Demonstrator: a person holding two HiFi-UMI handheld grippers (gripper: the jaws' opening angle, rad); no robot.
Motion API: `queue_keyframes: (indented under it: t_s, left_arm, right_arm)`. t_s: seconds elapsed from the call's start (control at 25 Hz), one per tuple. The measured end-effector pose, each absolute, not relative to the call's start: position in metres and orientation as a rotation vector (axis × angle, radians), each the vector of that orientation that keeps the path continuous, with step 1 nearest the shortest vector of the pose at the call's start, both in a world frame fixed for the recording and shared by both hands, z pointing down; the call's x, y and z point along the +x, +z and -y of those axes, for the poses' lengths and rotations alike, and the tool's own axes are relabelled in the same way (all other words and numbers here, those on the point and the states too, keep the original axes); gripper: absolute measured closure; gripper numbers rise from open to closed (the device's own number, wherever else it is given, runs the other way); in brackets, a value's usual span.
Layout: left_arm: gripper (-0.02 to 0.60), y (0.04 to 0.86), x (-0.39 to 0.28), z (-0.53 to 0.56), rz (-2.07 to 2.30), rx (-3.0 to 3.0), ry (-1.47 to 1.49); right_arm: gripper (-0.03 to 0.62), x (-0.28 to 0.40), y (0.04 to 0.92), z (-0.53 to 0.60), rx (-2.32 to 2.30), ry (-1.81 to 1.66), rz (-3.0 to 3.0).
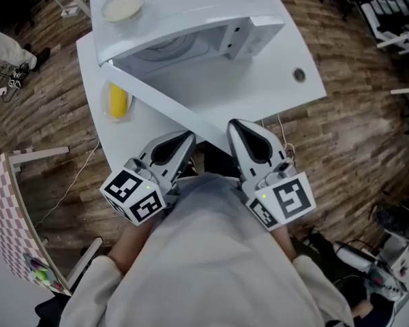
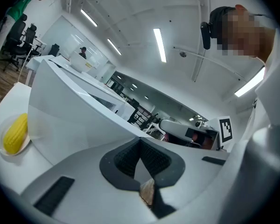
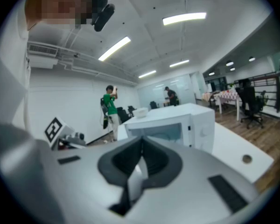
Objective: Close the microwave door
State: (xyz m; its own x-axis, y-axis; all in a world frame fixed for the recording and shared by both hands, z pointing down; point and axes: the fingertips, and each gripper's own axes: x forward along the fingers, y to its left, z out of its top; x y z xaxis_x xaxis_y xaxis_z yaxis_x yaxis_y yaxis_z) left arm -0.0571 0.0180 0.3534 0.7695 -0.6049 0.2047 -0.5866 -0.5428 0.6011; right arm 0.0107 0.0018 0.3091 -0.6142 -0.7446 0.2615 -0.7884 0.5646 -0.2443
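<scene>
The left gripper [image 1: 184, 139] [image 2: 140, 143] is held low against the person's pale grey top, its black-padded jaws pressed together at the tips with nothing between them. Just beside it, the right gripper [image 1: 236, 125] [image 3: 142, 142] has its jaws together too and is likewise empty. Both point up towards the near edge of the white table [image 1: 286, 46]. Right ahead of the tips is the flat white door [image 1: 157, 103] [image 2: 70, 120] of the boxy white microwave [image 1: 191, 12] [image 3: 177, 125]. The door stands wide open, swung out from its hinge on the left so that its free end reaches towards the grippers; neither gripper touches it. The oven's cavity is exposed, with the round turntable showing inside. Left of the door, on the table, a yellow cob of corn [image 1: 117, 101] [image 2: 15, 133] lies in a shallow white plate [image 1: 112, 118] [image 2: 4, 151]. On top of the microwave sits a round white bowl [image 1: 123, 7] [image 3: 140, 112] with pale cream contents. To the right of the oven a small round grey grommet [image 1: 298, 74] [image 3: 246, 158] is set in the tabletop. Far behind, a person in a green top [image 3: 111, 111] stands on the wood-pattern floor.
</scene>
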Motion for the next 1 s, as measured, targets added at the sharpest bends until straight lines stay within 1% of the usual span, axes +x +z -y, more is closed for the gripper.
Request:
queue_keyframes:
  t_s: [1.0]
  left_arm:
    - [0.565,0.354,-0.04,0.013,0.857,2.296,-0.043]
  right_arm:
    - [0.571,0.041,0.31,0.025,1.383,0.517,2.624]
